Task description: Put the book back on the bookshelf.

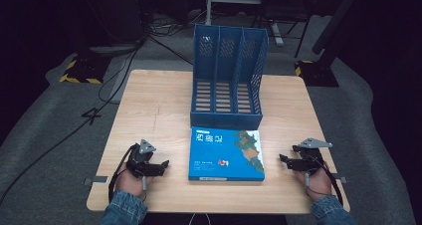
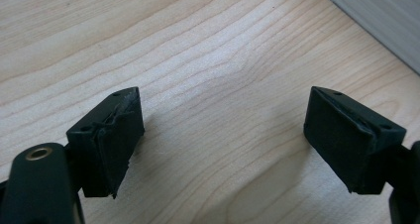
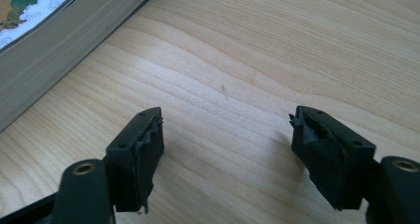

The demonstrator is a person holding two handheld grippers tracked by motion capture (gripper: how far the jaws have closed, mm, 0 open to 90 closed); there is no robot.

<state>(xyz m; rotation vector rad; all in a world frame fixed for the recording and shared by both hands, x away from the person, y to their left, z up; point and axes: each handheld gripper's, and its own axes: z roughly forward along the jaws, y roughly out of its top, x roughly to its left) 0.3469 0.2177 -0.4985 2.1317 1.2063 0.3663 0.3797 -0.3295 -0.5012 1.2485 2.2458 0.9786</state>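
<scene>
A thick blue book [image 1: 226, 154] lies flat near the table's front edge, its cover up; its page edge [image 3: 59, 40] fills the upper left of the right gripper view. Behind it stands an empty blue file rack [image 1: 228, 78] with three slots. My left gripper [image 1: 161, 166] rests low over the wood to the left of the book, jaws wide apart with nothing between them [image 2: 223, 135]. To the book's right my right gripper [image 1: 284, 160] is also open and empty [image 3: 227, 149], its fingertips pointing toward the book.
The wooden table [image 1: 149, 105] is bare around the rack and book. Grey carpet, cables and stand legs lie beyond the far edge. A grey strip [image 2: 381, 21] shows past the table's edge in the left gripper view.
</scene>
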